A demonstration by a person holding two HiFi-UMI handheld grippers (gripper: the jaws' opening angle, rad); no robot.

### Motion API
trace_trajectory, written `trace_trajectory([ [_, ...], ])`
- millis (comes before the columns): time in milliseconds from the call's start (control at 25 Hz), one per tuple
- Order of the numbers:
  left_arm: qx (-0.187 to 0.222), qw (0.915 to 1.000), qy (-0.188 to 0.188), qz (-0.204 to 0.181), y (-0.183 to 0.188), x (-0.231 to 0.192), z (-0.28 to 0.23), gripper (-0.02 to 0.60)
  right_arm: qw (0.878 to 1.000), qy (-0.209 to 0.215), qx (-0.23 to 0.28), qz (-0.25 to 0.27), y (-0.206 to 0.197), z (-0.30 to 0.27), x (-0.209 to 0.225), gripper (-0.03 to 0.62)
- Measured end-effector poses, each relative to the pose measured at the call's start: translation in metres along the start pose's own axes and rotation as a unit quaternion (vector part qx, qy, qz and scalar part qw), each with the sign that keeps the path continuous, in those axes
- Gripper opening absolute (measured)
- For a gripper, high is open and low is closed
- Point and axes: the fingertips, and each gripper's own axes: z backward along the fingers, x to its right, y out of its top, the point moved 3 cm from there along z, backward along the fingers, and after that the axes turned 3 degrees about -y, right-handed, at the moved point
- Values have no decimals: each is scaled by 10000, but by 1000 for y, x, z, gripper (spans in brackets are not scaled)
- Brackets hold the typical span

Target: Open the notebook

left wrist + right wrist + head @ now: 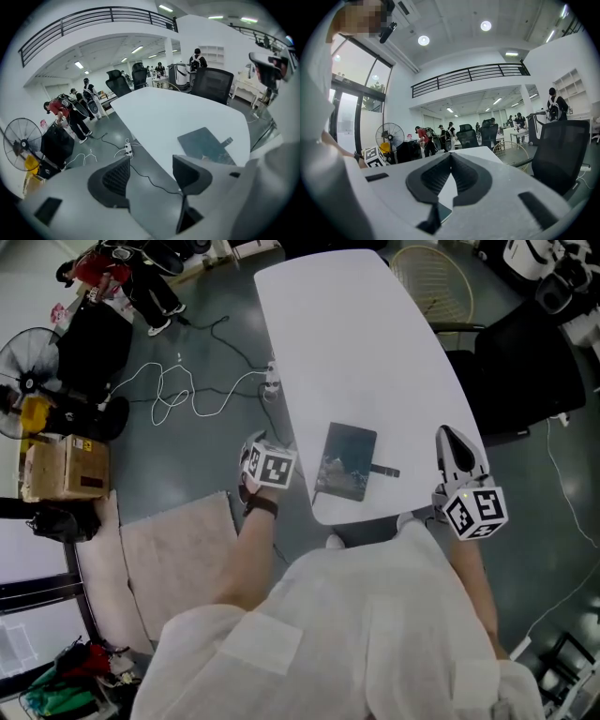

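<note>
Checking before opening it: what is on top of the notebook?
Nothing lies on the closed notebook; its dark cover is bare, and a strap sticks out at one side. The cover hides the pages.

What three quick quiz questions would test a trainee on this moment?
1. True or false: the notebook lies closed on the white table.
2. The jaws of the right gripper are: A apart, B together, C clamped on the notebook.
3. Fill in: the jaws of the left gripper stand apart with ____ between them.
Key: 1 true; 2 B; 3 nothing.
</note>
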Motion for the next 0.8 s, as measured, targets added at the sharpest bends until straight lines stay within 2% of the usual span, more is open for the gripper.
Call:
trace_trajectory([
  [320,79,9999,-34,66,3,8,5,275,10000,32,5,21,3,3,3,5],
  [800,24,9989,-463,-112,19,87,-10,275,9998,136,-116,31,3,19,31,5],
])
